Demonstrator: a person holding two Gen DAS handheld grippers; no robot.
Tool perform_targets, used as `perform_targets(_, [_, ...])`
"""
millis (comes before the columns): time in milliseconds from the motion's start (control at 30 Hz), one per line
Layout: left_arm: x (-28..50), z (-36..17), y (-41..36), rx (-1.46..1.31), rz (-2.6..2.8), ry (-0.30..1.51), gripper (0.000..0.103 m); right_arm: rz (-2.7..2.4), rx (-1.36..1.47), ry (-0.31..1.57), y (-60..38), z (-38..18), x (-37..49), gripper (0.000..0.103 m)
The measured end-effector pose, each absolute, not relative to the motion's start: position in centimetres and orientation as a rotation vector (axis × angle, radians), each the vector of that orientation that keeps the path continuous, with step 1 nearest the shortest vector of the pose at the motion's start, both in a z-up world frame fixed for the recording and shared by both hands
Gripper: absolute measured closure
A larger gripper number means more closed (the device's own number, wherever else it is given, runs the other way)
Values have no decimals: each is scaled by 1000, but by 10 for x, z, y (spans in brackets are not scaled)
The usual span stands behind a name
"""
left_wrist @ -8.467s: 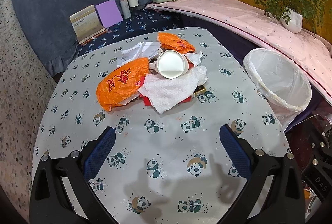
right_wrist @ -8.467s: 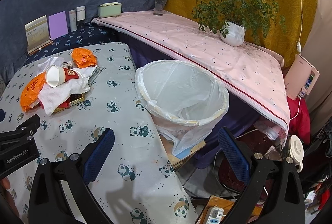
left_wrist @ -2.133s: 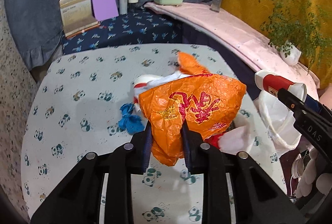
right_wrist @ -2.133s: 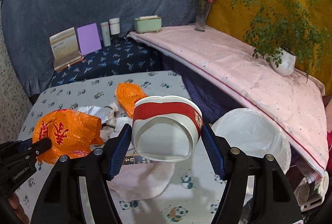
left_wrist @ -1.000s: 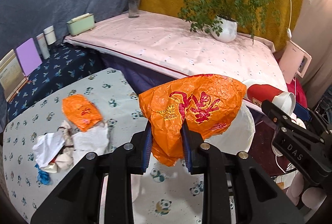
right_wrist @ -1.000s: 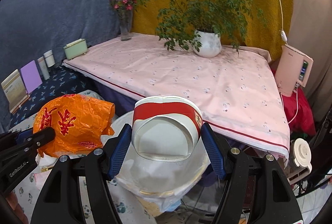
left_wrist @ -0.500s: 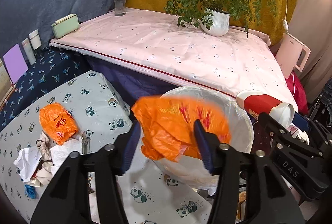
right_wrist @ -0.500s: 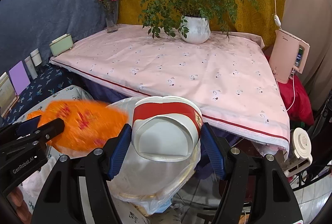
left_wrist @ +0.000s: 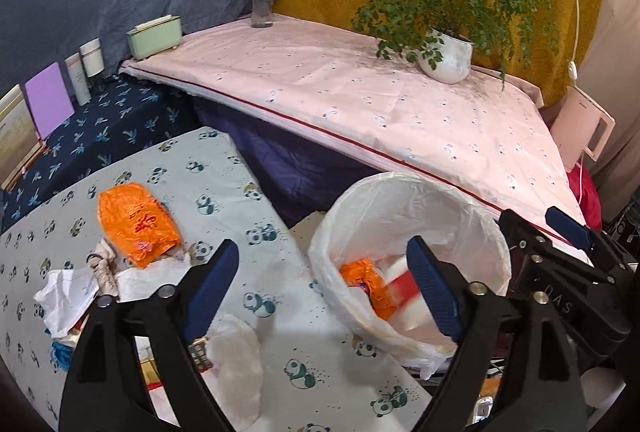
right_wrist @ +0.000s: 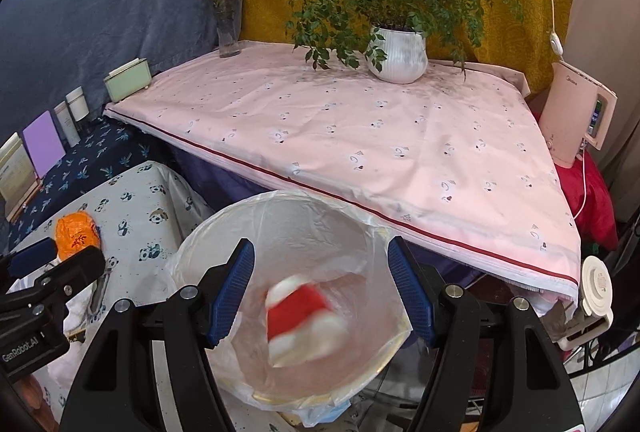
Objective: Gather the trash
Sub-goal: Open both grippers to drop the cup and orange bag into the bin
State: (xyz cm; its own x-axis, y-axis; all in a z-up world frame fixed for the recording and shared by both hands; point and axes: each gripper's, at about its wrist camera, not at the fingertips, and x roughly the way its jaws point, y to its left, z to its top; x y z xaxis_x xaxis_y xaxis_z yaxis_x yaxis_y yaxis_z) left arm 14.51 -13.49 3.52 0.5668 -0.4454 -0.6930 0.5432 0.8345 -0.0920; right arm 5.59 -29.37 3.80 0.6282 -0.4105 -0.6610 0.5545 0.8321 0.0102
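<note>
Both loads are gone from your grippers since a second ago: the big crumpled orange plastic bag (left_wrist: 366, 282) now lies inside the white-lined round trash bin (left_wrist: 404, 187), and the red-and-white paper cup (right_wrist: 302, 316) is a blur dropping into it!

Your left gripper (left_wrist: 324, 286) has its blue pads wide apart and the jaws are opening, with nothing between them. Your right gripper (right_wrist: 320, 290) hangs right over the bin mouth, pads apart and clear of the cup, so that grip is off too. 2 items in.

More waits on the panda-print tablecloth (left_wrist: 224, 183). A smaller orange plastic bag (left_wrist: 136, 224) lies flat near the far side, and beside it sits a heap of crumpled white paper tissues (left_wrist: 68, 292), with another white wad (left_wrist: 240, 356) just under your left fingers.

My read on handling: all of this looks featherlight and soft. The film bag will likely be slippery and collapse under the pads, so pinch a bunched fold, not a flat face. The tissues should crush easily; bite into the thickest crumple so loose sheets don't trail. Something blue (left_wrist: 62, 352) and a red card edge show under the heap, too hidden to judge.
</note>
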Motion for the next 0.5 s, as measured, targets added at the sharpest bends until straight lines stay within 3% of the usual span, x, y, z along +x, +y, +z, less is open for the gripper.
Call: perform_targets(500, [147, 24, -47, 48, -416, 831, 14, -414, 168, 696, -225, 53, 57, 33])
